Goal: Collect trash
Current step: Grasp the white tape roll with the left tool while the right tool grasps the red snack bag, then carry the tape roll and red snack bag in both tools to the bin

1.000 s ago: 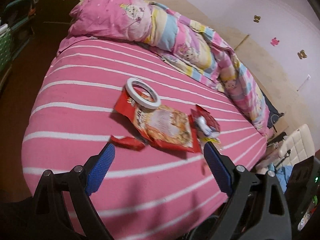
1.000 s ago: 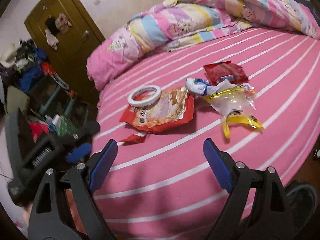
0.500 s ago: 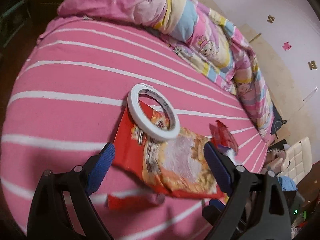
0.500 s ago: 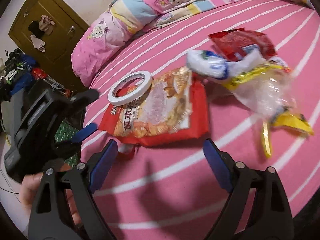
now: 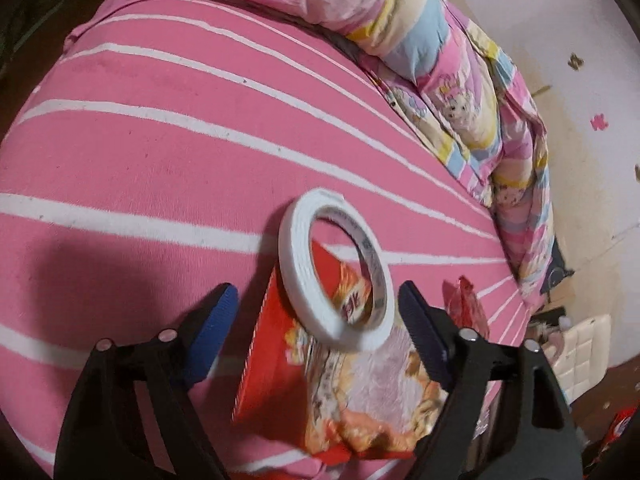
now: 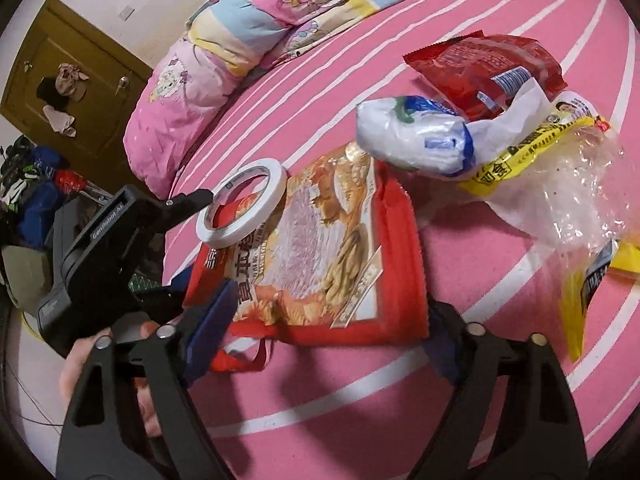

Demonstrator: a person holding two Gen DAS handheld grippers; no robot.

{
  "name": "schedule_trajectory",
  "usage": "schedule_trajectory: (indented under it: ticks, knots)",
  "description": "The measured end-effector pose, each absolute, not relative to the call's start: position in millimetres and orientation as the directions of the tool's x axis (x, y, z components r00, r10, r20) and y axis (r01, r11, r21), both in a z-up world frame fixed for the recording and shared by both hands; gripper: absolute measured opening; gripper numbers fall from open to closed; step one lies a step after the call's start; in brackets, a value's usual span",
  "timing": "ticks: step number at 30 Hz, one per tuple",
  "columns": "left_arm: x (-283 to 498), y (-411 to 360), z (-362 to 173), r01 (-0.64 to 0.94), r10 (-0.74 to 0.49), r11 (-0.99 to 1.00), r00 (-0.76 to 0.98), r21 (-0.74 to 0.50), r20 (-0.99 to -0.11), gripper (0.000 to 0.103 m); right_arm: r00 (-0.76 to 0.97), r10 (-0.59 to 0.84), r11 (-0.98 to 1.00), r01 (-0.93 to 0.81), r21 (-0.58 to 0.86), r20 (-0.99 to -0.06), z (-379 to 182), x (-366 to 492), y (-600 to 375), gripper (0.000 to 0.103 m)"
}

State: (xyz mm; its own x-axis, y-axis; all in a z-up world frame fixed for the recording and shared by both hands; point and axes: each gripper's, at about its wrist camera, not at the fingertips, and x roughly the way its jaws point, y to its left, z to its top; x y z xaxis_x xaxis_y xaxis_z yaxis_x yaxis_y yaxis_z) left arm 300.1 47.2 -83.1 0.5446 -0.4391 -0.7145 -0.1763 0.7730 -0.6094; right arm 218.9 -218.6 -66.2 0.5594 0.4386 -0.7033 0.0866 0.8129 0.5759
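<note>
Big red snack bag [image 6: 332, 256] lies flat on the pink striped bed [image 6: 360, 400], with a white tape roll [image 6: 244, 204] resting on its upper-left corner. A torn red strip [image 6: 244, 356] lies just below the bag's bottom edge. To the right: a crumpled white-blue wrapper [image 6: 416, 140] touches the bag's top corner, a small red packet [image 6: 488, 68] sits behind it, and a clear bag with yellow print [image 6: 560, 184] lies beside both.

Left gripper [image 5: 316, 312] hovers at the bag's end; its jaws have just been closing but stand apart, with the tape roll [image 5: 336, 276] and bag corner [image 5: 320, 380] between them, pads not pressing. In the right view it comes in from the left, a hand [image 6: 76, 364] below it.

Right gripper [image 6: 320, 328] straddles the bag's lower edge, jaws just been closing, not clamped.

Rolled quilt [image 6: 248, 40] lies along the far edge of the bed; a brown door [image 6: 60, 92] stands behind.
</note>
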Motion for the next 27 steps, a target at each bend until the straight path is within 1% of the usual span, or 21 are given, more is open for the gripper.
schedule_trajectory:
  ticks: [1, 2, 4, 5, 7, 8, 10, 11, 12, 14, 16, 17, 19, 27]
  knots:
    - [302.5, 49.5, -84.0, -0.182, -0.445, 0.764, 0.546, -0.619, -0.71, 0.067, 0.554, 0.437, 0.816, 0.086, 0.572, -0.708, -67.7, 219.9, -219.0, 0.072]
    - [305.2, 50.1, -84.9, -0.184, -0.451, 0.76, 0.543, -0.624, -0.709, 0.063, 0.551, 0.438, 0.817, 0.087, 0.571, -0.71, -68.4, 220.9, -219.4, 0.07]
    - [308.2, 49.6, -87.0, -0.182, -0.465, 0.751, 0.537, -0.635, -0.704, 0.056, 0.544, 0.438, 0.82, 0.086, 0.566, -0.716, -70.4, 222.5, -221.2, 0.061]
    - [309.7, 48.5, -87.9, -0.177, -0.473, 0.75, 0.53, -0.638, -0.704, 0.052, 0.544, 0.436, 0.821, 0.084, 0.564, -0.717, -70.8, 223.0, -222.0, 0.06]
    - [312.2, 45.6, -89.2, -0.166, -0.483, 0.751, 0.521, -0.639, -0.703, 0.048, 0.545, 0.432, 0.823, 0.087, 0.561, -0.718, -71.4, 223.9, -224.5, 0.055]
    - [313.4, 44.3, -90.0, -0.165, -0.485, 0.752, 0.517, -0.638, -0.705, 0.043, 0.545, 0.431, 0.823, 0.089, 0.562, -0.719, -72.4, 223.4, -225.4, 0.054]
    - [314.7, 43.1, -92.2, -0.164, -0.488, 0.752, 0.513, -0.639, -0.706, 0.036, 0.544, 0.431, 0.822, 0.093, 0.562, -0.72, -73.5, 225.0, -225.6, 0.047]
    - [315.4, 42.2, -93.1, -0.161, -0.49, 0.753, 0.51, -0.638, -0.707, 0.03, 0.541, 0.435, 0.819, 0.095, 0.566, -0.72, -74.6, 225.0, -226.7, 0.045]
    - [315.6, 41.6, -93.8, -0.157, -0.491, 0.755, 0.509, -0.637, -0.707, 0.027, 0.541, 0.439, 0.815, 0.097, 0.572, -0.717, -75.3, 224.8, -227.8, 0.041]
    - [315.9, 40.6, -94.4, -0.149, -0.5, 0.75, 0.51, -0.644, -0.7, 0.023, 0.541, 0.452, 0.803, 0.099, 0.588, -0.709, -76.9, 224.2, -230.5, 0.035]
    - [315.0, 40.7, -93.2, -0.142, -0.505, 0.747, 0.514, -0.649, -0.693, 0.02, 0.542, 0.454, 0.8, 0.1, 0.591, -0.707, -77.2, 223.4, -232.3, 0.025]
    - [314.3, 41.3, -92.3, -0.137, -0.512, 0.743, 0.515, -0.655, -0.688, 0.019, 0.543, 0.456, 0.799, 0.098, 0.593, -0.705, -76.8, 223.2, -232.6, 0.024]
    - [312.9, 42.2, -91.1, -0.135, -0.52, 0.735, 0.516, -0.664, -0.68, 0.018, 0.546, 0.459, 0.801, 0.088, 0.593, -0.701, -75.0, 222.6, -232.0, 0.019]
    - [305.8, 50.7, -85.3, -0.137, -0.527, 0.723, 0.524, -0.677, -0.669, 0.017, 0.578, 0.447, 0.828, 0.022, 0.56, -0.683, -62.4, 221.1, -221.4, 0.009]
